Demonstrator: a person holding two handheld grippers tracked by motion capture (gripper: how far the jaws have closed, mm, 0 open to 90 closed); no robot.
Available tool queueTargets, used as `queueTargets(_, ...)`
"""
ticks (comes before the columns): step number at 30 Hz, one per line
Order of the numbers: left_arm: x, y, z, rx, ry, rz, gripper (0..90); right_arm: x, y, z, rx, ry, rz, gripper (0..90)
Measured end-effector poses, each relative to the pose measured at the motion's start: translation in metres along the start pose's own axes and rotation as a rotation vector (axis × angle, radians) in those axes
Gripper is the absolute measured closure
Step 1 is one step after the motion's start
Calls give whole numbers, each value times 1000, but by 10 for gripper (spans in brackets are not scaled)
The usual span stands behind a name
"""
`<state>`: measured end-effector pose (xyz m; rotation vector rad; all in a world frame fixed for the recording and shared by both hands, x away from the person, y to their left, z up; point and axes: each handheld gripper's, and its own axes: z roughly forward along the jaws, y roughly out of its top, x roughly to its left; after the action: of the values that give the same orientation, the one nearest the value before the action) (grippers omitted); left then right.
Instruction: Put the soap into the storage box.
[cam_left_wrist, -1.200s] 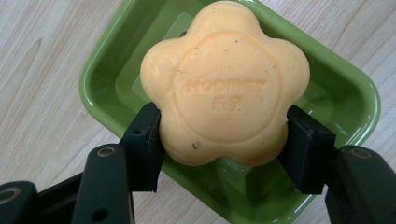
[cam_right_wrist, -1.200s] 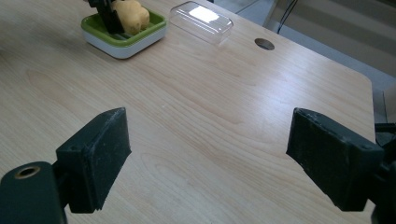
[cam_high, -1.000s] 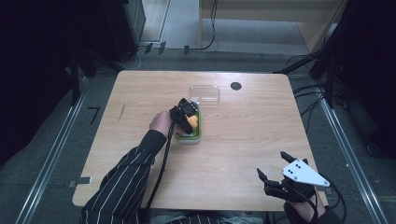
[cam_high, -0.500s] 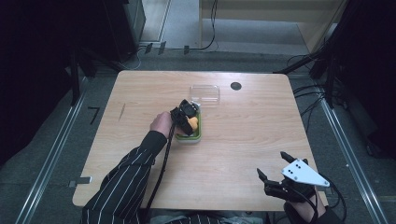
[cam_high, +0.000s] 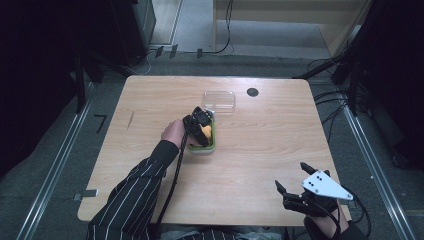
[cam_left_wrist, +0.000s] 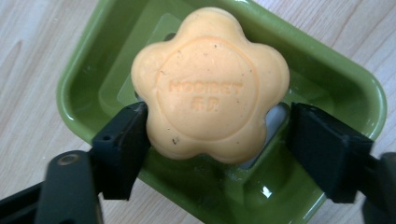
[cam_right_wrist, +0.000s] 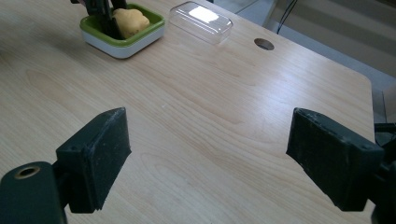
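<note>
Item: soap (cam_left_wrist: 210, 84), one piece. Pale orange bar moulded as a rounded five-lobed flower, with a raised circular ring on its upper face and embossed lettering across the middle; small dark specks marked the surface. It lay in a green soap dish (cam_left_wrist: 322, 60) with a white base, a rounded rectangular tray with a glossy inner wall, which stood near the middle of the table (cam_high: 260, 145), slightly toward its far edge.

Left gripper (cam_left_wrist: 215, 140): held over the dish, jaws to either side of the soap. They had just been opening; the left jaw remained against or just beside a lobe of the soap, while the right jaw stood clear of it with a gap showing. The soap rested in the dish, not lifted.

Right gripper (cam_right_wrist: 205, 149): near the near right corner of the table, jaws spread wide, nothing between them.

Also present: clear plastic lid (cam_high: 219, 100), lying flat just beyond the dish toward the far edge; a round dark hole (cam_high: 252, 92) in the tabletop beside it.
</note>
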<state>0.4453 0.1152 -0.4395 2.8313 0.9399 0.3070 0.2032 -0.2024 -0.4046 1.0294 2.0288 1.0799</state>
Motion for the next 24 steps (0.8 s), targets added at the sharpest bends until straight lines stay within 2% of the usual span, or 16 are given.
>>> queueTargets(4, 0, -1, -5, -4, 15, -13, 140, 0, 0, 0, 0, -1, 1, 136)
queueTargets(8, 0, -2, -10, -10, 22, -26, 111, 0, 0, 0, 0, -1, 0, 136)
queueTargets(13, 1, -10, -21, -3, 13, -63, 57, 0, 0, 0, 0, -1, 1, 136)
queueTargets(15, -1, -14, -26, -4, 20, -66, 30, 0, 0, 0, -1, -3, 0, 136)
queueTargets(17, -2, -18, -30, -7, 15, -79, 18, 0, 0, 0, -1, -2, 1, 136)
queueTargets(24, -5, -27, -38, -11, 23, -87, 0, 0, 0, 0, 1, -2, 0, 136)
